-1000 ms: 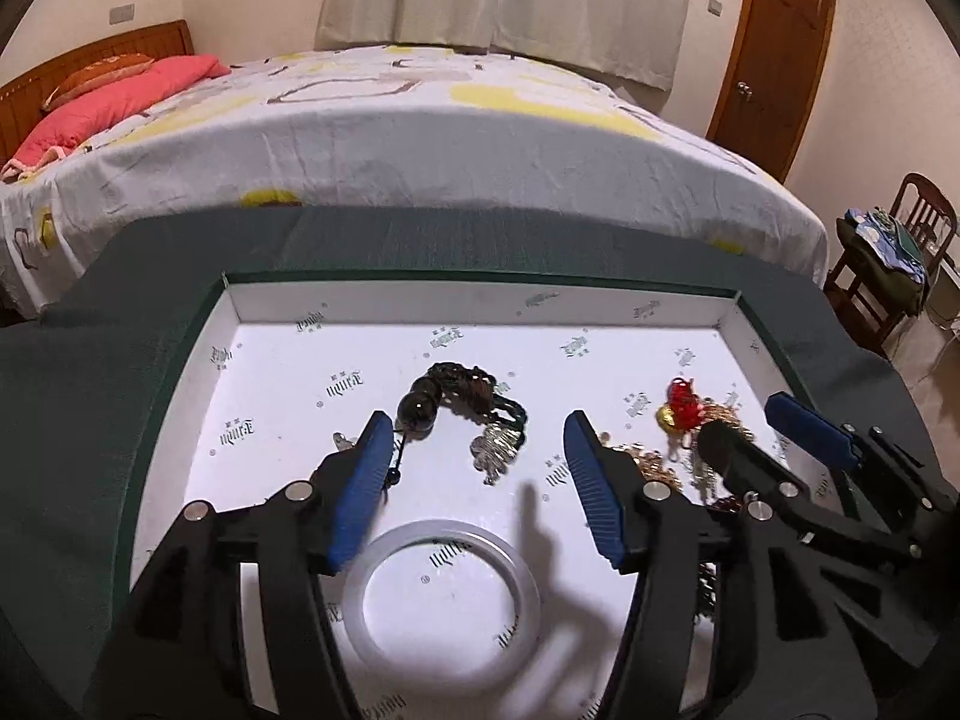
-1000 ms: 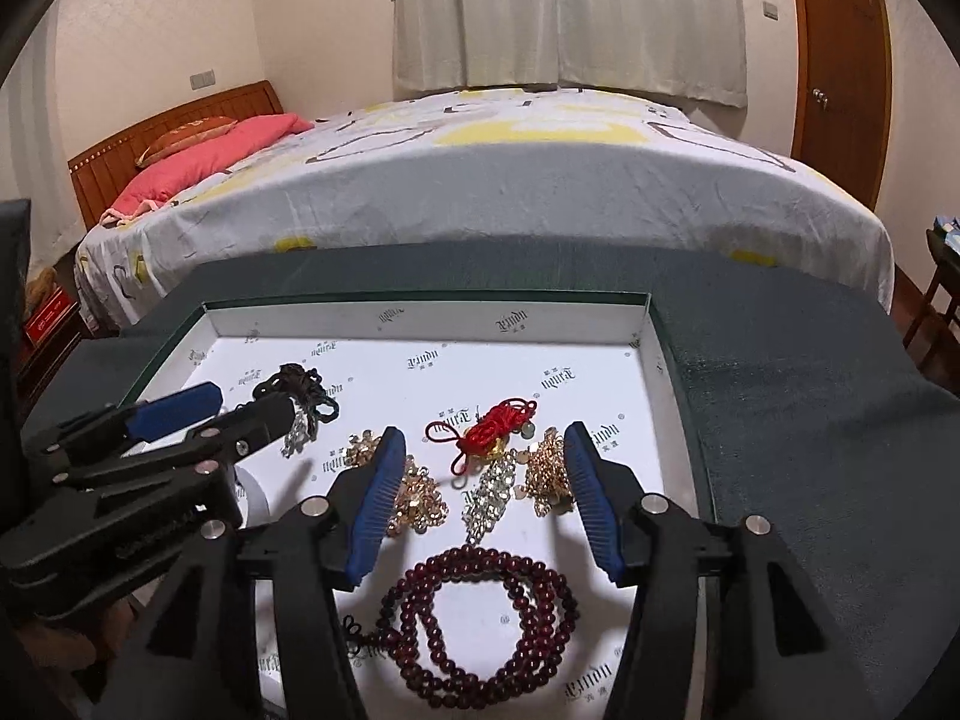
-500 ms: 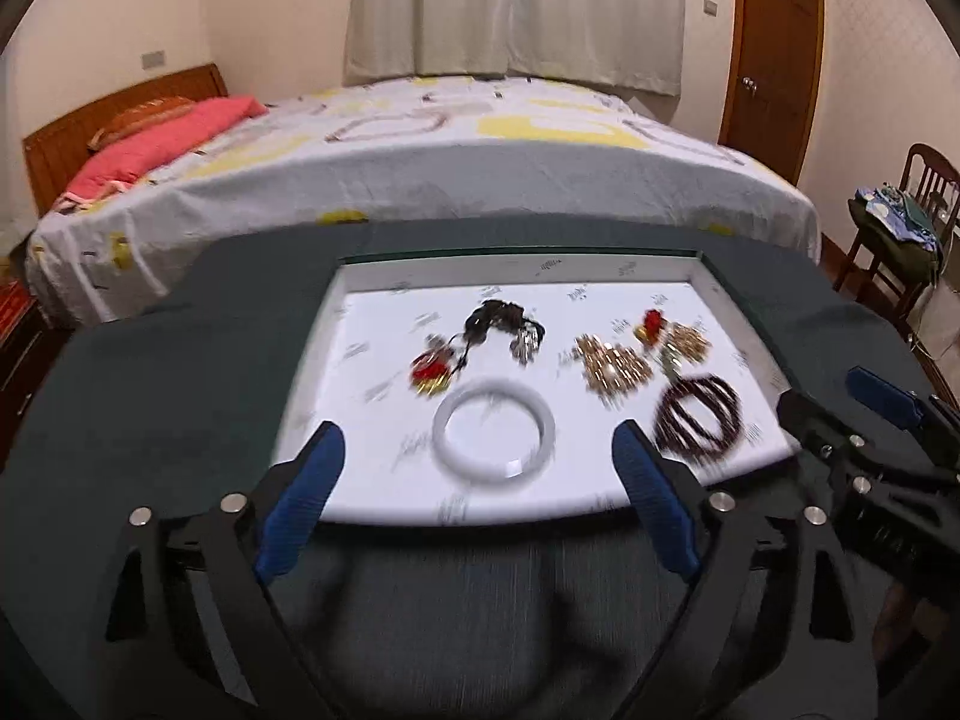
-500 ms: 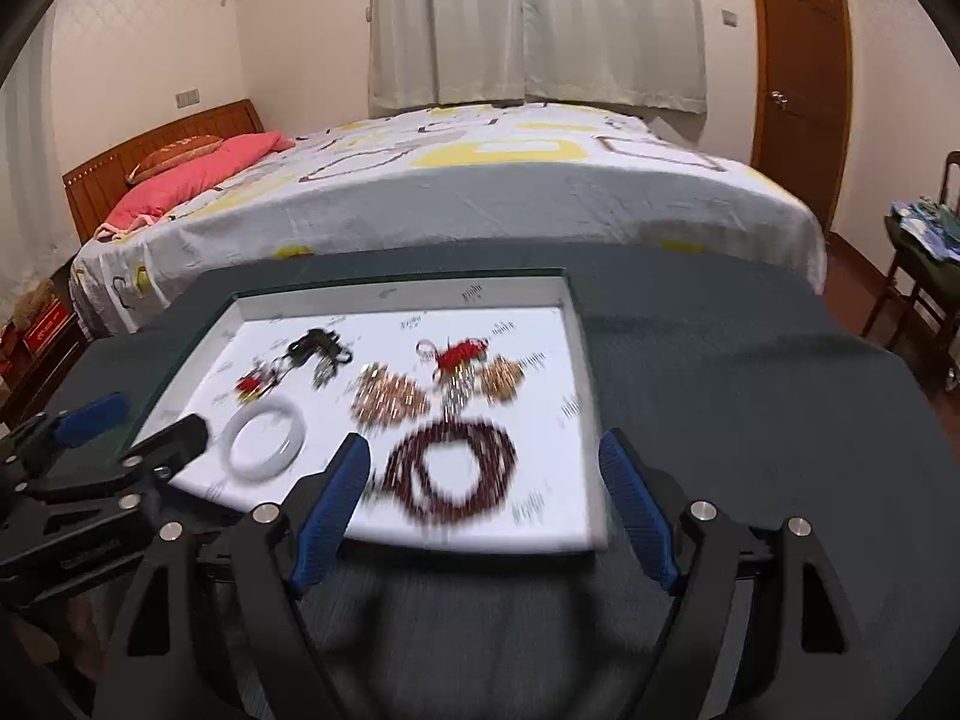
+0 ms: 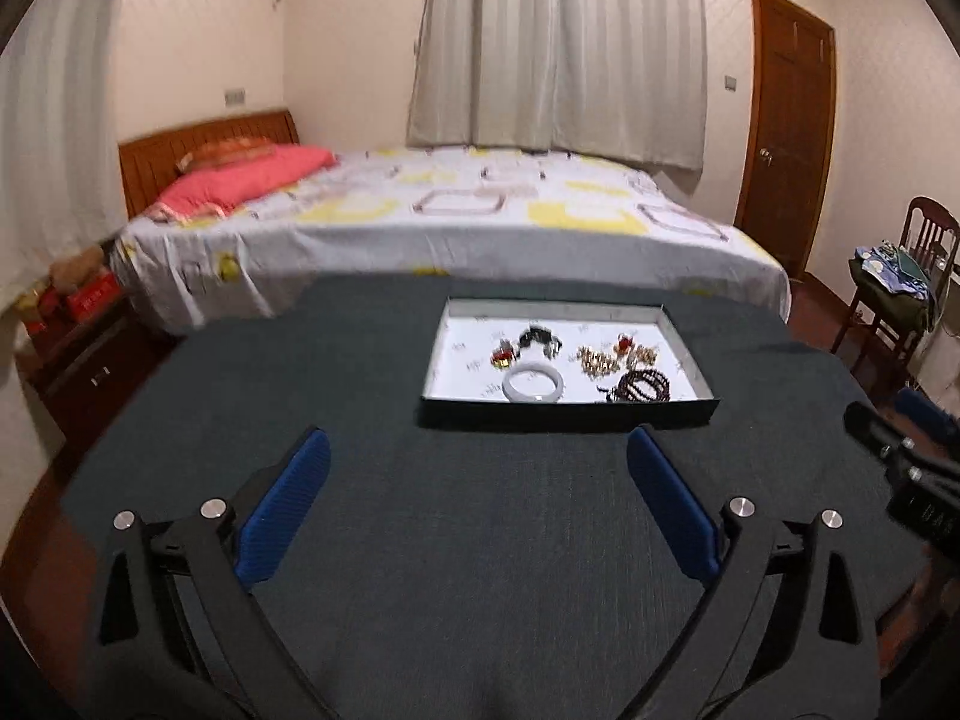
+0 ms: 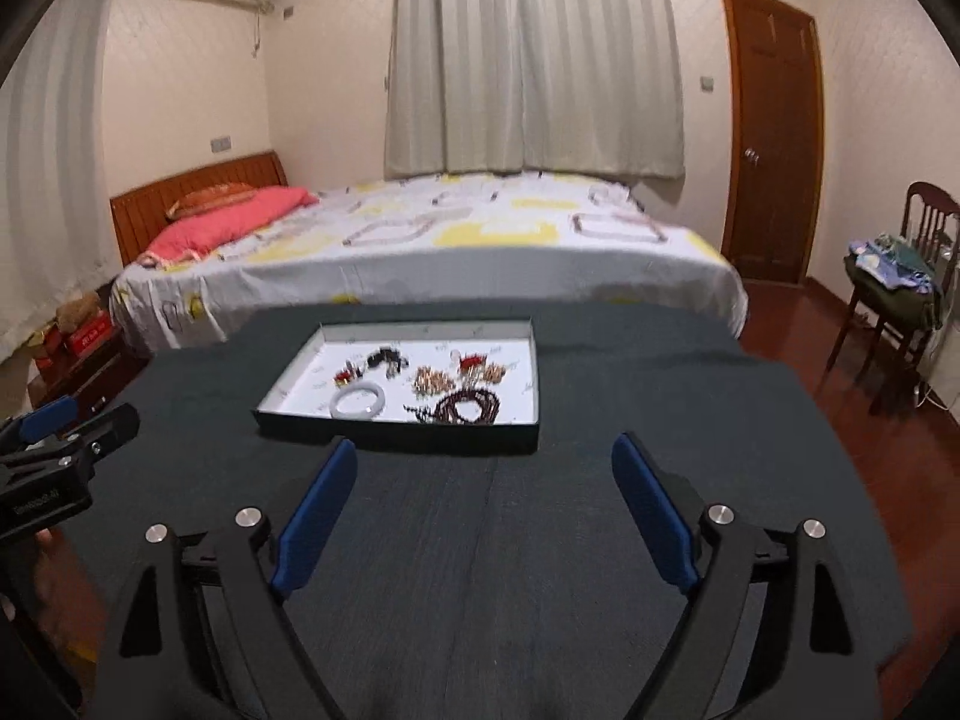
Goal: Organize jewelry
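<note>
Bedroom setting: bed (image 5: 456, 222) with a pink pillow (image 5: 240, 180) beyond the desk (image 5: 468, 540), curtain (image 5: 564, 48) behind it, door (image 6: 771, 132) to the right, chair (image 6: 900, 294) far right.

Desk carries a dark cloth. Ahead of both my hand-held grippers, well apart from the fingertips, sits the tray (image 5: 567, 414), dark outside, white inside, with all the jewelry in it. From my left hand-held gripper (image 5: 477, 504) it lies ahead and slightly right; from my right hand-held gripper (image 6: 483, 507) ahead and slightly left.

Tray contents:
- white bangle (image 5: 533, 384) at the near edge, flat;
- dark red bead string (image 5: 642, 387) right of the bangle, near edge;
- gold cluster (image 5: 597, 360) just behind the beads;
- red-and-gold piece (image 5: 503, 355) behind the bangle;
- black piece (image 5: 537, 337) farther back;
- small red item (image 5: 627, 342) toward the far right; detail too blurred to tell.

Left hand-held gripper: jaws spread wide, nothing between the blue pads (image 5: 282, 510), over bare cloth. Right hand-held gripper: likewise spread wide, holding nothing, pads (image 6: 312, 519) clear of the tray.
</note>
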### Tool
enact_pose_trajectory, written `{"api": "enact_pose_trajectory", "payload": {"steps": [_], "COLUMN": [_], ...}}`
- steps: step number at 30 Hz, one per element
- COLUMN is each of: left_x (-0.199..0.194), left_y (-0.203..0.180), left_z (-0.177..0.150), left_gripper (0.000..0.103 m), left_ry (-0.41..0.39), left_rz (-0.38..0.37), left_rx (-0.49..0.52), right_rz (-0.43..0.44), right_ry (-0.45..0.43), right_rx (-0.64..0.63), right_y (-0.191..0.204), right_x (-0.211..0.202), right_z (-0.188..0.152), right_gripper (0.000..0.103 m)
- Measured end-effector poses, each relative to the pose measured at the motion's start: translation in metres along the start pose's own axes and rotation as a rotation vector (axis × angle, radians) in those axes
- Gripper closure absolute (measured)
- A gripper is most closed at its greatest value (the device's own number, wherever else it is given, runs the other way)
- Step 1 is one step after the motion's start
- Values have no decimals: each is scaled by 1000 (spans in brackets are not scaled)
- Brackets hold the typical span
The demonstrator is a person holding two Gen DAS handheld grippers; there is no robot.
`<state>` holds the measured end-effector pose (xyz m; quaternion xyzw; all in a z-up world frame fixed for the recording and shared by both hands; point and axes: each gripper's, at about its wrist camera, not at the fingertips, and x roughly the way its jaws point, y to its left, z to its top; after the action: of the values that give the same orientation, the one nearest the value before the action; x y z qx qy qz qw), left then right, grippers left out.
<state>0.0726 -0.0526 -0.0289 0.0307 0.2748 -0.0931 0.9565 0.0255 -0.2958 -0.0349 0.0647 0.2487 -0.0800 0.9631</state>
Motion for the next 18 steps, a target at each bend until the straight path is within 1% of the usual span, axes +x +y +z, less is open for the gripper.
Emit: {"api": "enact_pose_trajectory", "payload": {"steps": [3,7,9,14,18], "left_x": [-30,-58,-72,-90,-95], "left_y": [7,14,16,12,8], "left_z": [-1,1,4,11,11], "left_gripper": [4,4,4,4,4], "left_ry": [-32,-54,-81,-142,-158], "left_rz": [20,16,14,12,14], "left_rx": [-4,-20,-18,-15,3], "right_rz": [0,0,-1,-13,-17], "right_ry": [-39,-102,-134,-159,-163], "right_rx": [-4,-14,-18,-35,-23], "right_y": [2,6,8,12,9], "right_x": [-26,-52,-63,-73,-74], "right_z": [5,10,13,13,12], "right_gripper": [19,19,19,18,18]}}
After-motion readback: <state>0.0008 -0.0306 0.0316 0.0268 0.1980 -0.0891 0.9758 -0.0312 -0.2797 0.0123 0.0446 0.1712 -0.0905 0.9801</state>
